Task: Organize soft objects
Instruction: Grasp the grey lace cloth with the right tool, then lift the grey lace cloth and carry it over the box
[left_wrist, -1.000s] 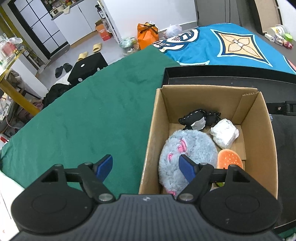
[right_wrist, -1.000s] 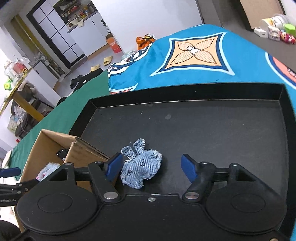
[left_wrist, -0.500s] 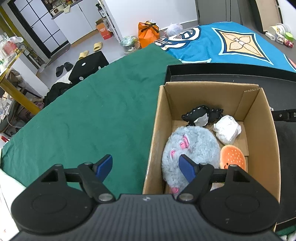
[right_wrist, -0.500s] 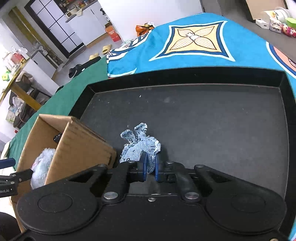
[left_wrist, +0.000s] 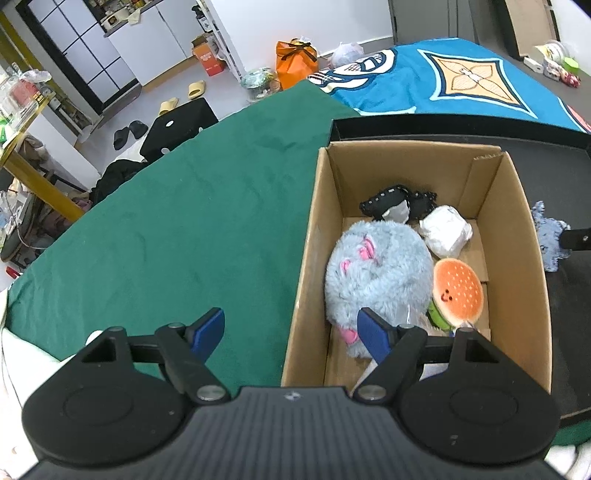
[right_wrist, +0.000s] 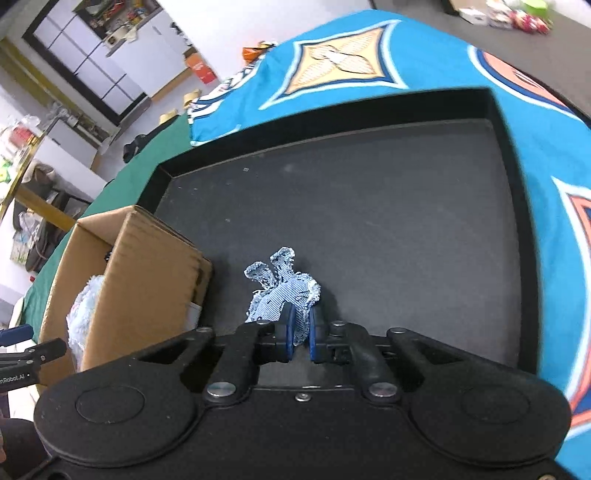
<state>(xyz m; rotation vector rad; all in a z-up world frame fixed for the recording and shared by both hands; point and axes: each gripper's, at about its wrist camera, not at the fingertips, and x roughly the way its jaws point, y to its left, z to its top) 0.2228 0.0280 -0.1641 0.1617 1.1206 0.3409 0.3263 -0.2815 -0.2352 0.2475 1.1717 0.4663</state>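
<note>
Inside one cardboard box (left_wrist: 513, 206) lie four soft toys (left_wrist: 376, 269).

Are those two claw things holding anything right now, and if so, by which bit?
The right gripper pinches the small denim rabbit toy by its lower edge, ears pointing away. The left gripper is open and holds nothing.

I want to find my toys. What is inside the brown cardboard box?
In the brown cardboard box: a fluffy grey plush, an orange burger plush, a white wrapped bundle and a black stitched toy. Anything beneath the plush is hidden.
</note>
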